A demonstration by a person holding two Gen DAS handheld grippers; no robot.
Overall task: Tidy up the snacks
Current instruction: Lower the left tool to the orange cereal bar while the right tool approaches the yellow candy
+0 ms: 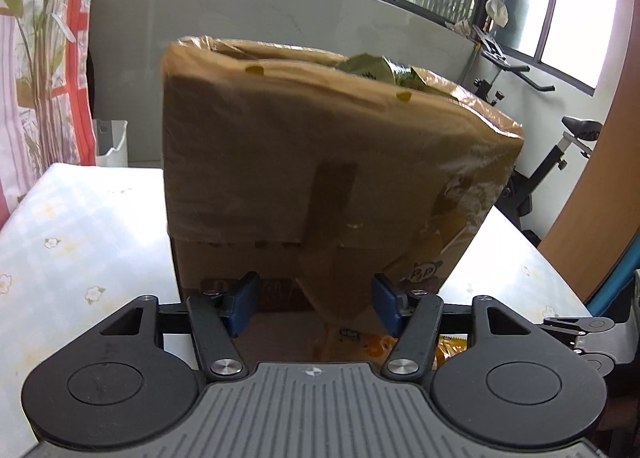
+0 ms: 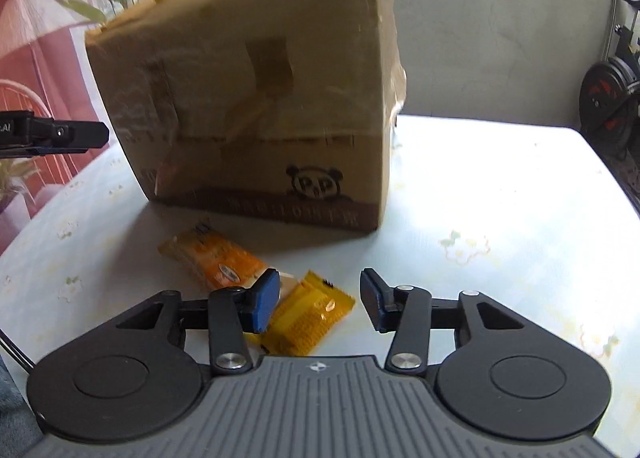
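A brown cardboard box [image 1: 320, 161] with a panda print stands on the table; green snack packets [image 1: 372, 67] show in its open top. It also shows in the right wrist view [image 2: 256, 97]. My left gripper [image 1: 314, 308] is open and empty, close to the box's front face. My right gripper [image 2: 318, 304] is open and empty, just above a yellow snack packet [image 2: 308, 318]. An orange snack packet [image 2: 216, 256] lies to its left, in front of the box. Orange packets [image 1: 448, 348] also peek out under the left gripper.
The table [image 2: 500, 217] has a pale flowered cloth. A white bin [image 1: 112, 141] stands behind its far left edge. An exercise bike [image 1: 560, 153] stands at the right. My left gripper's finger [image 2: 60, 135] shows at the left of the right wrist view.
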